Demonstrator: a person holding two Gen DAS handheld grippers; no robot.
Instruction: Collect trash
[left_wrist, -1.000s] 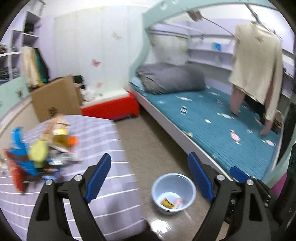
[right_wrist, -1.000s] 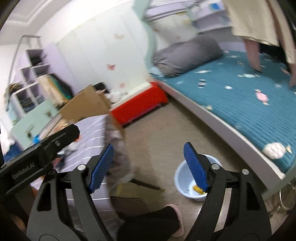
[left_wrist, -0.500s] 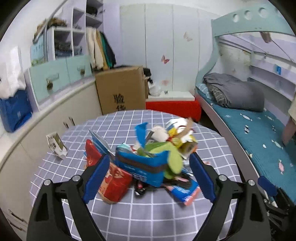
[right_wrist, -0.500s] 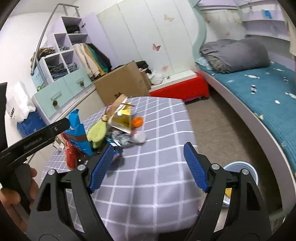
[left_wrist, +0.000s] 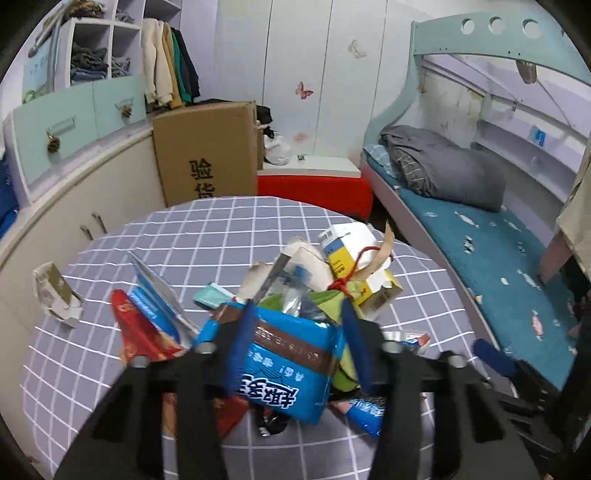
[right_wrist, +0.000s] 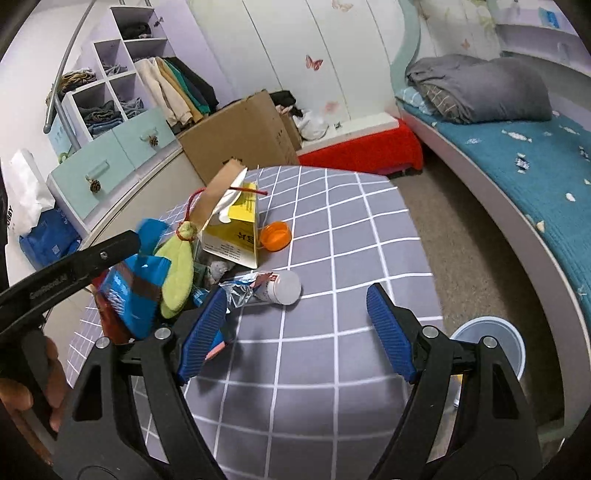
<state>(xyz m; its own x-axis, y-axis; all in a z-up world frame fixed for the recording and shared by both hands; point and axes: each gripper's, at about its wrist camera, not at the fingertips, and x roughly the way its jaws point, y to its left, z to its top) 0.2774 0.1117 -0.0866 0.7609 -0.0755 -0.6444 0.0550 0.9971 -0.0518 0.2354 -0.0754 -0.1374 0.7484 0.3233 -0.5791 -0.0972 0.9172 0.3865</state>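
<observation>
change since earlier: both views swung off the floor and bed onto the table (left_wrist: 229, 236); trash pile now right at the left tongs; half a second back the left jaws stood wide around the pile, now much narrower
left tongs (left_wrist: 295, 343): jaws closing, blue snack bag (left_wrist: 284, 365) between the pads; pads look to be on the bag's sides, contact a bit blurred
right tongs (right_wrist: 297, 332): jaws wide apart, nothing between them, over bare checked cloth; same width as before
hand (right_wrist: 22, 391): part of a hand on the left tool's handle, lower left of right view
trash location: heaped on the table's near half, in front of the left tongs, left of the right tongs
count, blue snack bags: 1 large in the jaws, plus smaller blue wrappers, at least 2
count, red bag (left_wrist: 144, 332): 1, left of the blue bag, touching it
count, yellow carton (right_wrist: 236, 225): 1, open top, red string and paper strip sticking up
count, green cloth piece (right_wrist: 177, 266): 1, tied at the top with red string
count, orange cap (right_wrist: 275, 236): 1, just beside the carton
count, white bottle (right_wrist: 282, 288): 1, lying on its side, foil wrapper against it
count, small torn box (left_wrist: 55, 295): 1, apart from the pile at the table's left edge
container, blue basin (right_wrist: 506, 347): on the floor beside the table, mostly hidden by the right jaw; a bit of yellow inside, cannot tell what
container, cardboard box (left_wrist: 207, 155): behind the table, contents not visible
</observation>
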